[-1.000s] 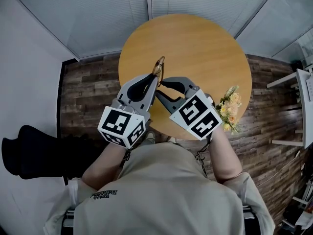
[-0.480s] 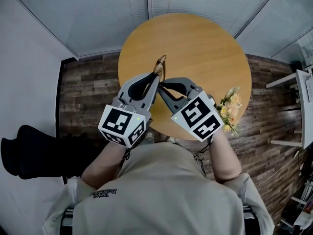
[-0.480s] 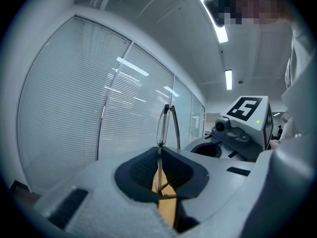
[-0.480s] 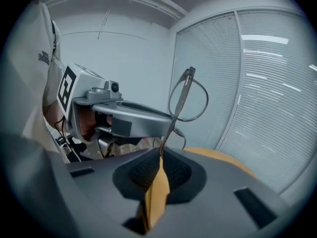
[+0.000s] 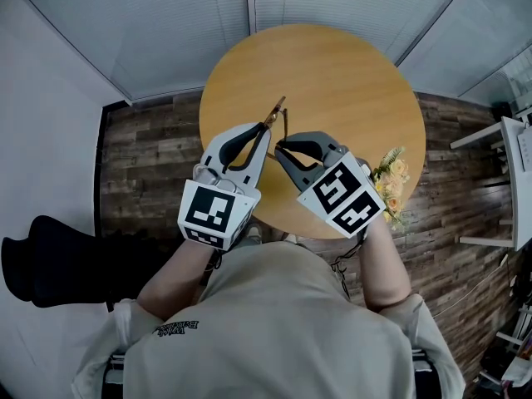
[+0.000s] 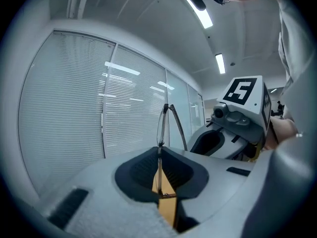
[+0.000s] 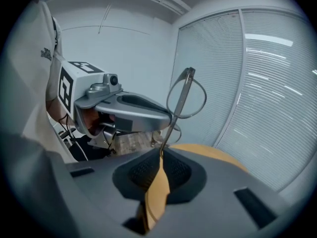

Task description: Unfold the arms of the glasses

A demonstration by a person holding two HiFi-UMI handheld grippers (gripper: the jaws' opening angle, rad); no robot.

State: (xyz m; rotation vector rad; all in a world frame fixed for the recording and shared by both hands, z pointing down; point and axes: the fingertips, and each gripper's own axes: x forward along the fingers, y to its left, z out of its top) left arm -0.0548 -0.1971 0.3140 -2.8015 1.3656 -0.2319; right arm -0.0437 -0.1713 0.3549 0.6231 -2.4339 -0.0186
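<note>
Nearest us, our left gripper (image 5: 266, 126) and right gripper (image 5: 281, 145) meet tip to tip above the near part of the round table (image 5: 349, 73). The left jaws stand almost closed, pinching the glasses (image 5: 277, 113) by the rim of the front. The right jaws, likewise nearly together, nip the end of one thin arm. The glasses are held clear of the wood, long axis running away from us and slightly right, and the gripped arm angles back from its hinge. Flowers (image 5: 391, 185) lie at the table's right rim, beside our right wrist. Beyond the glasses, open wood runs to the far rim, then blinds (image 5: 166, 32).
</note>
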